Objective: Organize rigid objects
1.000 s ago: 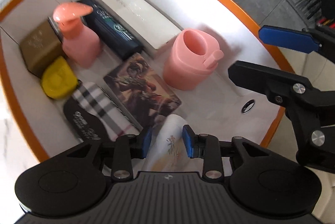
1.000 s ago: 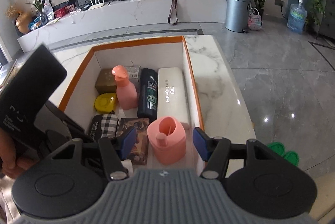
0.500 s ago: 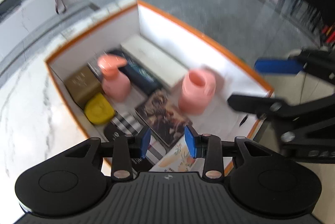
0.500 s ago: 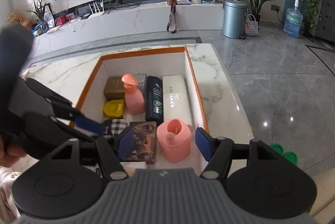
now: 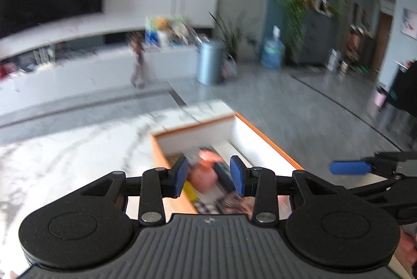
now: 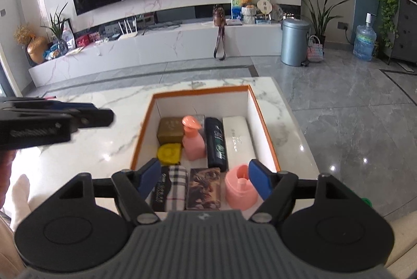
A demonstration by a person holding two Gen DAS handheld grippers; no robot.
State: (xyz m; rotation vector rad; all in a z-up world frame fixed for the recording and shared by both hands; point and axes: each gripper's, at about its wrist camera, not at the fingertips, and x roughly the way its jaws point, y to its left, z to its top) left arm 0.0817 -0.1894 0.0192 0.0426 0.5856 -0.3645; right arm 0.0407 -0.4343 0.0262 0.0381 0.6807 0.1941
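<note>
- The right gripper (image 6: 202, 178) hangs above the near end of the box (image 6: 265, 133), tilted down toward it, its blue pads spreading wider with nothing between them.
- The left gripper (image 5: 209, 180) is also empty, its jaws parting; it points over the box's near-left corner, and that view is blurred.
- The box is white inside with an orange rim and sits on the marble worktop (image 6: 104, 128).
- Packed in it, far row from left: a brown box (image 6: 170, 130), a pink pump bottle (image 6: 192, 142), a dark shampoo bottle (image 6: 215, 146) lying flat, and a long white case (image 6: 238, 141) against the right wall.
- A yellow piece (image 6: 169, 154) lies just in front of the brown box.
- Near row: a plaid pouch (image 6: 170, 187), a picture card box (image 6: 204, 187), and a pink cup (image 6: 239, 187) standing upright.
- Seen from the right, the left gripper is held level at the left, above the worktop and apart from the box.
</note>
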